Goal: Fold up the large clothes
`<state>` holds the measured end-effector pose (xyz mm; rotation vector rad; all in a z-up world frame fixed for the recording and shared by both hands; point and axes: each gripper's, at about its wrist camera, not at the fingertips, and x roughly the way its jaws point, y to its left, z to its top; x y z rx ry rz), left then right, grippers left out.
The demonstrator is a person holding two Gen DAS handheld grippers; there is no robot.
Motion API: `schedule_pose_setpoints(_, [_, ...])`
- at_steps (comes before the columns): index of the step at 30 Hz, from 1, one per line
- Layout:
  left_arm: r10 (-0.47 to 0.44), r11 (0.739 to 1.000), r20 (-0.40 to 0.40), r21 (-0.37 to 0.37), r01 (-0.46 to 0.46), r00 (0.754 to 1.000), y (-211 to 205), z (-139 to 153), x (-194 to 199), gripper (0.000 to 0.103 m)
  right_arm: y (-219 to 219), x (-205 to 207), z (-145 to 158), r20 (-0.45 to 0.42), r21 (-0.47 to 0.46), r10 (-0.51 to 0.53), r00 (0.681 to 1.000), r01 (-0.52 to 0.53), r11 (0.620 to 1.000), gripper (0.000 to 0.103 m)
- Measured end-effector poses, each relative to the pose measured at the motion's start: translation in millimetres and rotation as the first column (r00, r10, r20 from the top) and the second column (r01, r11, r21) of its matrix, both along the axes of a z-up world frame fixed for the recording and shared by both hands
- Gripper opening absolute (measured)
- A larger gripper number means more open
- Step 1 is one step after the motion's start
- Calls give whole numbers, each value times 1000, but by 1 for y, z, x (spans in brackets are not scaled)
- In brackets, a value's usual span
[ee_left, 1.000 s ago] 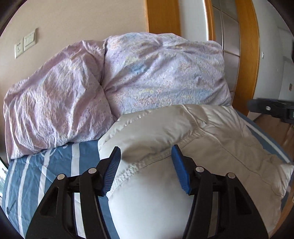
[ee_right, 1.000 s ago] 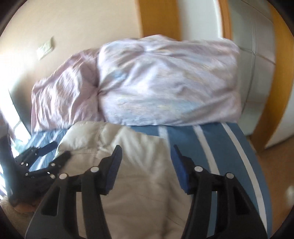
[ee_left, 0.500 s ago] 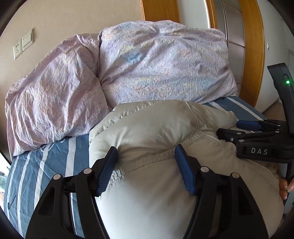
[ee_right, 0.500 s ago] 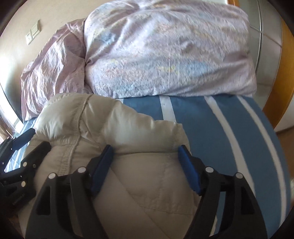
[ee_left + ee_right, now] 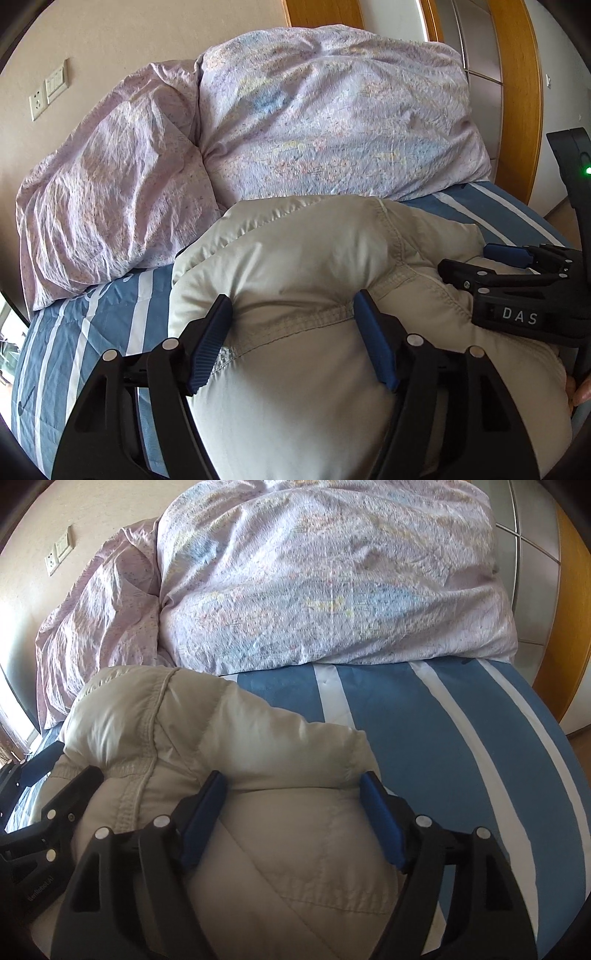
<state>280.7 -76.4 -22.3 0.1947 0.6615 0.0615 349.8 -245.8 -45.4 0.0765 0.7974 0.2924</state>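
My puffy cream quilted jacket [image 5: 314, 266] lies bunched on the blue white-striped bed [image 5: 461, 746]. My left gripper [image 5: 291, 332] and right gripper [image 5: 291, 808] straddle its folded ridge, fingers spread and released, pressing padding flat.

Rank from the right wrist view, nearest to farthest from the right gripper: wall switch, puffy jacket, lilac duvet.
1. Puffy jacket: between the right gripper's open jaws.
2. Lilac duvet: piled beyond it, across the bed's head.
3. Wall switch: upper left, on the wall behind.
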Motion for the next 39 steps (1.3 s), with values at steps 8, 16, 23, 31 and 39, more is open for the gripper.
schedule_pose_setpoints(8, [8,1000,-10,12,-8,1000,-2,-7,5,70,-1,6,-7,-13,13,1,1000,-1,1000,76])
schedule_pose_setpoints(16, [12,1000,-20,-6,-12,1000,1,-12,10,72,-2,9,-10,-20,34,-3,1000,4,999,77])
schedule_pose_setpoints(23, [21,1000,-32,6,-20,999,0,-15,16,73,-1,13,-12,-32,31,-11,999,12,999,77])
schedule_pose_setpoints(31, [23,999,-32,37,-21,999,-1,-8,12,75,-3,-23,10,-11,-43,-11,1000,10,999,78])
schedule_pose_setpoints(39, [36,998,-15,56,-35,999,-4,-11,11,75,-13,-13,-10,-51,27,-29,998,31,999,88])
